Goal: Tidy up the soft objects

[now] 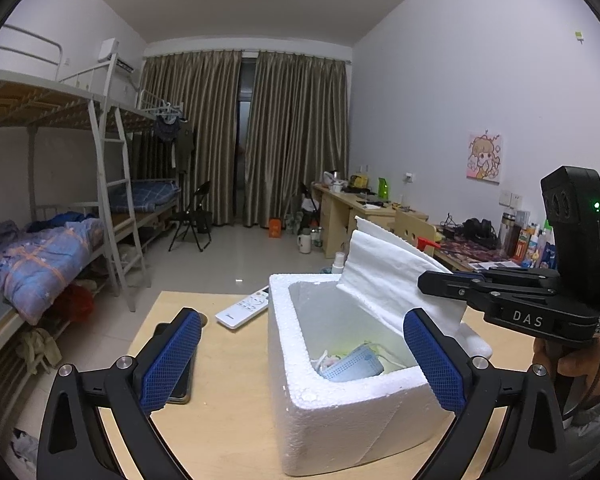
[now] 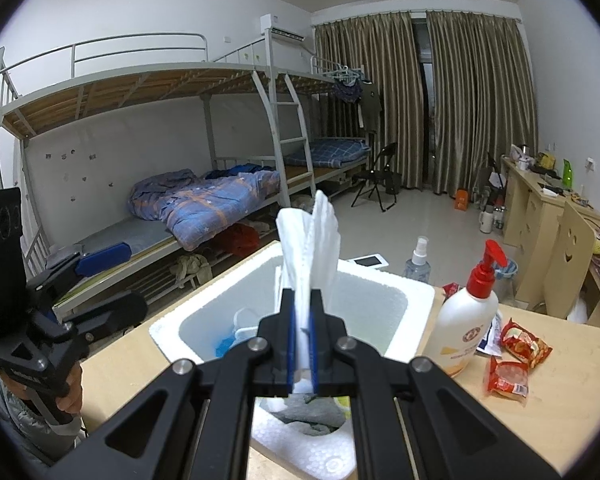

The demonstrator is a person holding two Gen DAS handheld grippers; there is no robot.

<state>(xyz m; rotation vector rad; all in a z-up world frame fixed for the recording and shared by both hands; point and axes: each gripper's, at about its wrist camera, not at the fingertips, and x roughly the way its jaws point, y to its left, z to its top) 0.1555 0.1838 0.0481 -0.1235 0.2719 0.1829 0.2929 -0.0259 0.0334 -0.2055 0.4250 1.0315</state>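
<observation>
**A:** Where does the soft thing sit right now?

**B:** The right claw [image 2: 302,354] is clamped tight on a white, folded, crinkled paper towel [image 2: 308,248], pinched near its lower end. The sheet stands up and fans out above the pads, right over the open white styrofoam box [image 1: 332,404] on the light wooden table [image 2: 560,412].

**A:** And the other claw?

**B:** The left claw [image 1: 302,360] is spread wide and holds nothing. Its blue ribbed pads [image 1: 172,360] sit either side of the near end of the box, not touching it as far as I can tell.

**A:** What's already in the box?

**B:** A light blue face mask [image 1: 354,364] lies on the bottom, and some grey cloth [image 2: 312,410] at the end nearest the right claw.

**A:** So how should the drop go?

**B:** My judgement: lower the towel well inside the walls before letting go, since a light sheet will flop over the rim if released high. Tip the free end down towards the empty stretch of floor, beyond the mask. The left claw could steady the box wall, because foam that light may slide.

**A:** Anything to avoid?

**B:** The white pump bottle with the red top [image 2: 466,320] stands just beside the box; keep the right claw from swinging that way.
</observation>
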